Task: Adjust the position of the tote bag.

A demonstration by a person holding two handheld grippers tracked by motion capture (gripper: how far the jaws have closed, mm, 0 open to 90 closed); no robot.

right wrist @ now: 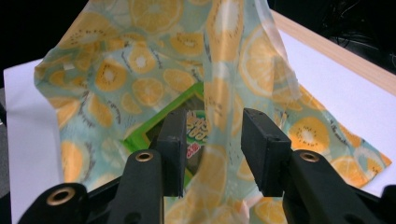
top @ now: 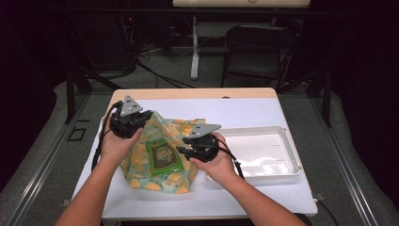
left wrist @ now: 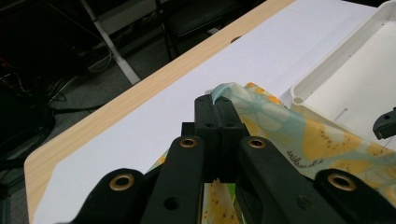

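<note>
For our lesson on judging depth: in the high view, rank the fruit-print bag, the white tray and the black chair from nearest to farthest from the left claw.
1. Fruit-print bag, pinched in the left claw.
2. White tray, on the table's right side.
3. Black chair, beyond the table's far edge.

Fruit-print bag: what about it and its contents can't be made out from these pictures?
- Green packet, high view: its print is too small to read; right gripper view: jaws and bag film cover most of it.
- Fruit-print bag, high view: the edge under the right gripper is hidden.
- Left gripper view: the pinched corner is hidden between the shut jaws.
</note>
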